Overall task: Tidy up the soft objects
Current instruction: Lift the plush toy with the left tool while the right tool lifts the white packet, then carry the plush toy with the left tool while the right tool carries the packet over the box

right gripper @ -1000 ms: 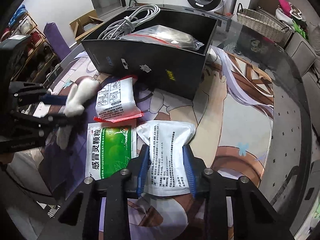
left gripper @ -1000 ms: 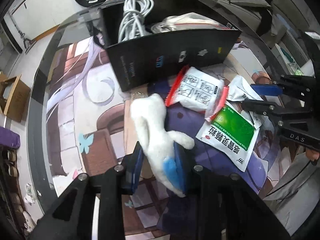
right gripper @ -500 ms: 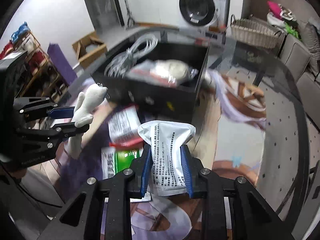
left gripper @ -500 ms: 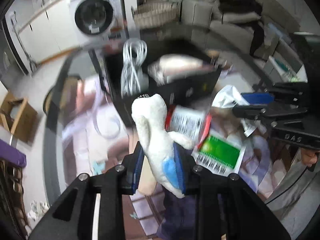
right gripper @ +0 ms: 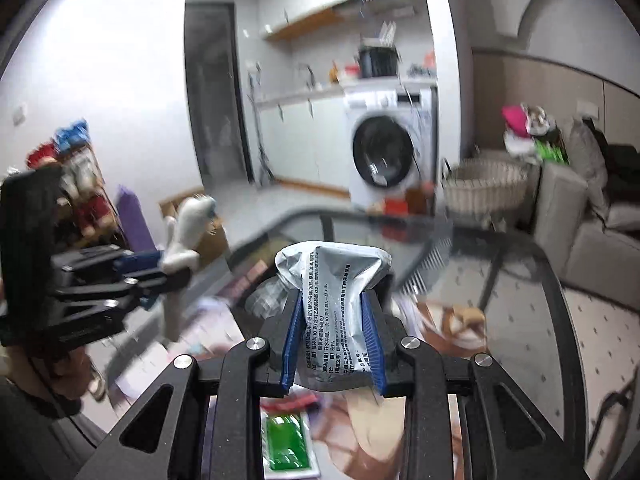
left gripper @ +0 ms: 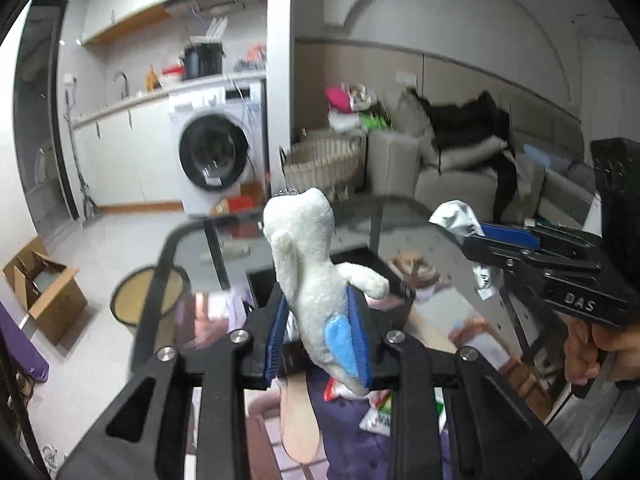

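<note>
My left gripper [left gripper: 318,340] is shut on a white plush toy [left gripper: 308,256] with a blue patch and holds it high above the table. It also shows in the right wrist view [right gripper: 188,232]. My right gripper [right gripper: 332,344] is shut on a silvery white printed pouch [right gripper: 332,292], also lifted; that pouch shows at the right of the left wrist view [left gripper: 460,220]. The black box [left gripper: 360,260] lies low, mostly hidden behind the toy. A green-and-white pouch [right gripper: 286,446] and a red-edged pouch [left gripper: 340,394] lie on the table below.
The glass table [right gripper: 500,264] with a printed mat spreads below both grippers. Beyond it are a washing machine [left gripper: 212,156], a wicker basket [left gripper: 324,164], a sofa [left gripper: 480,176], a cardboard box [left gripper: 44,292] on the floor and a round bin [left gripper: 148,296].
Both grippers have risen and tilted up with their loads, so the room fills the views and the table and black box have dropped low. The grips are unchanged.
</note>
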The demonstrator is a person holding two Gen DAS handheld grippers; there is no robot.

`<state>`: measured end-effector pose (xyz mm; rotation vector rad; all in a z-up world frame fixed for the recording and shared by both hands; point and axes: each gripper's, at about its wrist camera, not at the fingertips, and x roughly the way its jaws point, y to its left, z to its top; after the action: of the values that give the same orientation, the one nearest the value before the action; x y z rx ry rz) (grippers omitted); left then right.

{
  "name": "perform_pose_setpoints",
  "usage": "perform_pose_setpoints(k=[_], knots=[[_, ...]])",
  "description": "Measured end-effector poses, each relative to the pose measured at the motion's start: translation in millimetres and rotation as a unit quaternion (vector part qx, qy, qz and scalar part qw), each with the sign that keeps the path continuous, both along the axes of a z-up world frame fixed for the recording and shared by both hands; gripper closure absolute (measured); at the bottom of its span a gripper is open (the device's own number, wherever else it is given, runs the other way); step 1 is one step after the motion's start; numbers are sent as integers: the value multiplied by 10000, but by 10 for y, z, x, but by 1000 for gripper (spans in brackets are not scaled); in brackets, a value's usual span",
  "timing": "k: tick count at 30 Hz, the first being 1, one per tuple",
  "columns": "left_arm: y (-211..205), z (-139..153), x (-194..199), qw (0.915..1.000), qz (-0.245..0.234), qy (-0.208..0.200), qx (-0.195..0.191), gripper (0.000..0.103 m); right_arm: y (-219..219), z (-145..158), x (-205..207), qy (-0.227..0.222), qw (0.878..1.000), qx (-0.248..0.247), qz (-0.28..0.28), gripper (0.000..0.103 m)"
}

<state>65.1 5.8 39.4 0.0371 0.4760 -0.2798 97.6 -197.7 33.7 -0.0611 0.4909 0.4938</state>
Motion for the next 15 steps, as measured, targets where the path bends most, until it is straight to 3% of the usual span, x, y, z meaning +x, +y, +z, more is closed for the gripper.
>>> perform_pose_setpoints(k=[4, 6, 11, 15], knots=[[132, 136, -158, 9975, 211, -666, -74, 75, 28, 187, -228, -729, 9973, 118, 16, 74], [151, 193, -210, 9960, 215, -863, -55, 75, 49, 215, -315, -850, 9961, 231, 76, 74], [212, 209, -230, 9951, 196, -967, -108, 75, 168, 278, -560, -1285, 9912, 242, 207, 74], [229, 202, -236, 9949, 186, -981, -132, 75, 171, 314, -611, -1365, 9900, 308, 163, 74]])
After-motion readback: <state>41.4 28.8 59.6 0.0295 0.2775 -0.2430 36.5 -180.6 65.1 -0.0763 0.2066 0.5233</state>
